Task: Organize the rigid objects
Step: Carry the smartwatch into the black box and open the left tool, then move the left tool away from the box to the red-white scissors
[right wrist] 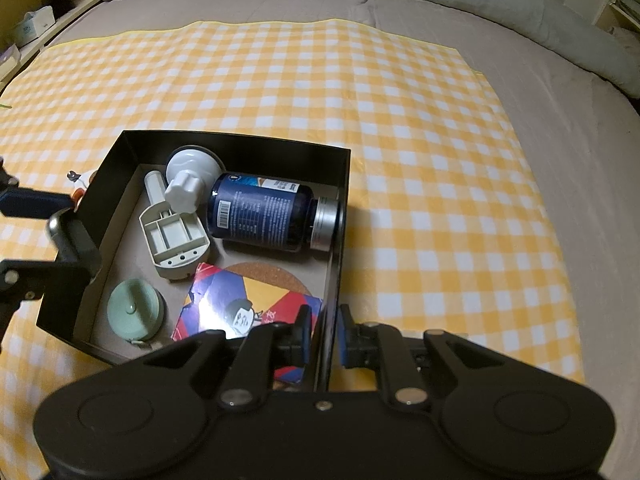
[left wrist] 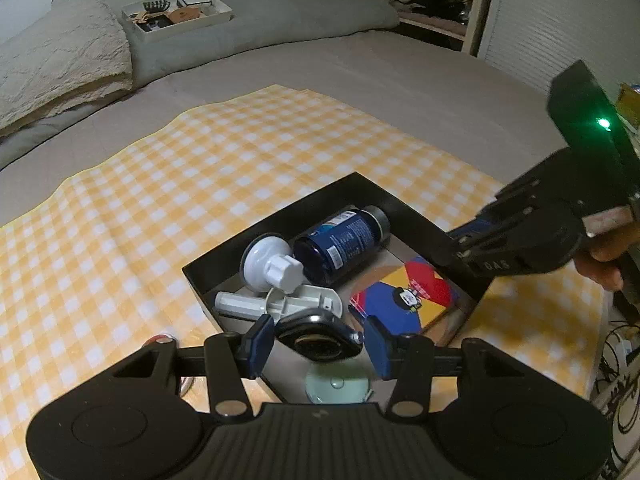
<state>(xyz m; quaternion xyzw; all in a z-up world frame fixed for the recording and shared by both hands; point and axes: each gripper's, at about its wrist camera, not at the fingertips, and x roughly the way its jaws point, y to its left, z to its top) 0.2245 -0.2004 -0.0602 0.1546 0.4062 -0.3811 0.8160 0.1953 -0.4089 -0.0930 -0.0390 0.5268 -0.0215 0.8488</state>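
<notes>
beneath both grippers lay a bed covered by a yellow checked cloth, and on the cloth sat a shallow black box. the right gripper had its jaws nearly shut, pinching the box's near right wall and steadying it. just ahead of that gripper, inside the box, lay a dark blue bottle on its side, a colourful card, a grey plastic fitting, a white suction knob and a small green round case. the left gripper was partly closed on a small black, rounded object with a glass face, held above the box's near edge, over the green case. whether both pads pressed it firmly was hard to tell. to place it well, the left gripper would probably need to move forward to a bare patch of floor, lower gently, then release, while the right kept the wall pinned so the box did not slide.
</notes>
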